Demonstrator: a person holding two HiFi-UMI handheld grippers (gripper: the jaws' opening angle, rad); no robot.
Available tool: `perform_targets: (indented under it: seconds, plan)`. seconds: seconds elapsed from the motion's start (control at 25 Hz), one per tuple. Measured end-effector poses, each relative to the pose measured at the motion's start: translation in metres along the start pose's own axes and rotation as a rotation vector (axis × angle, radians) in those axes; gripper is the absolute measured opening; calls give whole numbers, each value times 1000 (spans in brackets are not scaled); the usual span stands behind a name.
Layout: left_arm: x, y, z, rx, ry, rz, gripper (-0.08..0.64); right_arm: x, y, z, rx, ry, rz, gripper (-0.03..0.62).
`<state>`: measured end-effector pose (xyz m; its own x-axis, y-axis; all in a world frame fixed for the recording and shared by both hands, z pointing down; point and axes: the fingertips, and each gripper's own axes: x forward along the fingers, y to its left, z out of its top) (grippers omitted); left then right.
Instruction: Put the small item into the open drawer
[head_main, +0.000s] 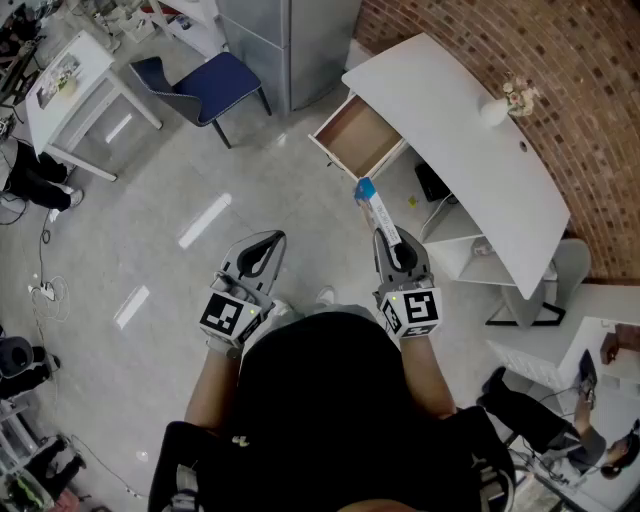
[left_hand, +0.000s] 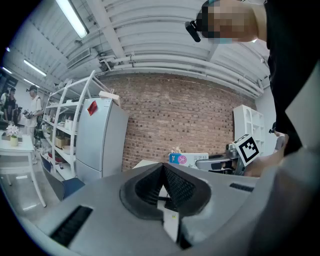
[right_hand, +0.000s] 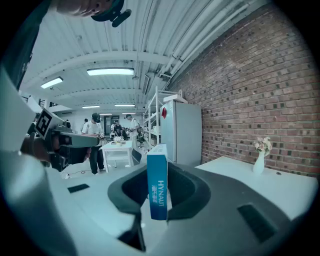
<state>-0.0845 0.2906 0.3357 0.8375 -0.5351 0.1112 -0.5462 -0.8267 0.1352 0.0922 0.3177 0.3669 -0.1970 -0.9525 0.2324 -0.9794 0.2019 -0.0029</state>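
My right gripper (head_main: 384, 233) is shut on a long, thin blue-and-white box (head_main: 371, 205) that sticks out ahead of its jaws, towards the open drawer (head_main: 357, 133). In the right gripper view the box (right_hand: 158, 182) stands on edge, pinched between the two dark pads. The wooden drawer hangs pulled out from the left end of a white desk (head_main: 470, 150) and looks empty. My left gripper (head_main: 274, 239) is held beside the right one, jaws shut with nothing between them (left_hand: 163, 169). From the left gripper view the box (left_hand: 187, 159) shows at the right.
A vase of flowers (head_main: 500, 108) stands on the desk by the brick wall. A blue chair (head_main: 205, 85) and a grey cabinet (head_main: 290, 40) lie left of the drawer, a white table (head_main: 70, 75) further left. White shelving (head_main: 455, 250) sits under the desk.
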Motion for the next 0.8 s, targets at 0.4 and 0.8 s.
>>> perform_targets:
  seconds: [0.4, 0.8]
  plan:
    - [35, -24, 0, 13, 11, 12, 3, -7, -40, -1, 23, -24, 11, 81]
    - [80, -25, -14, 11, 51, 11, 3, 4, -84, -13, 51, -4, -2, 84]
